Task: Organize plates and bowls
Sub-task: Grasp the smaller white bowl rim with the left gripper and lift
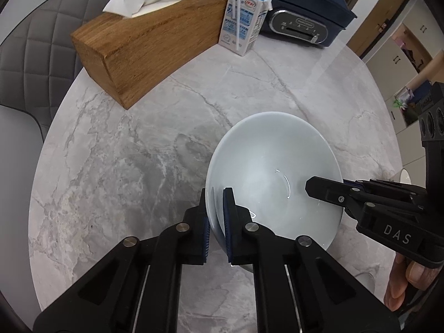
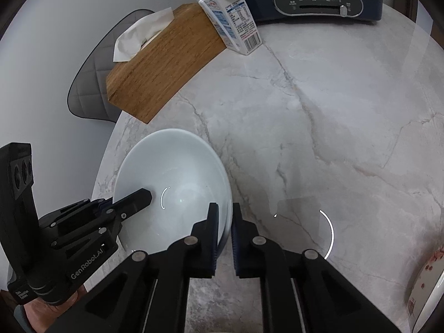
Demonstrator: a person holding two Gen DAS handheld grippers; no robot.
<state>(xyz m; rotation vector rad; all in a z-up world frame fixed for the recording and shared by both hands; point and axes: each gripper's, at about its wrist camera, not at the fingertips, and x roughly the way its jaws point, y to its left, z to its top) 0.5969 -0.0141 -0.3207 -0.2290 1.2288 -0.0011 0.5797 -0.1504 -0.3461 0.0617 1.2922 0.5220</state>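
Bowl (image 1: 273,177) of white ceramic is seen on the marble table (image 1: 138,166), near the edge closest to the cameras. Its rim is pinched from two sides: the left gripper (image 1: 216,222) has its jaws pressed on the left part of the rim, and the right gripper (image 2: 224,233) has its jaws pressed on the right part (one finger inside, one outside in each case). Behind the bowl, well apart, a wooden tissue box (image 1: 144,47) is placed, with a milk carton (image 1: 244,22) just beside it and a dark blue appliance (image 1: 299,8) further back
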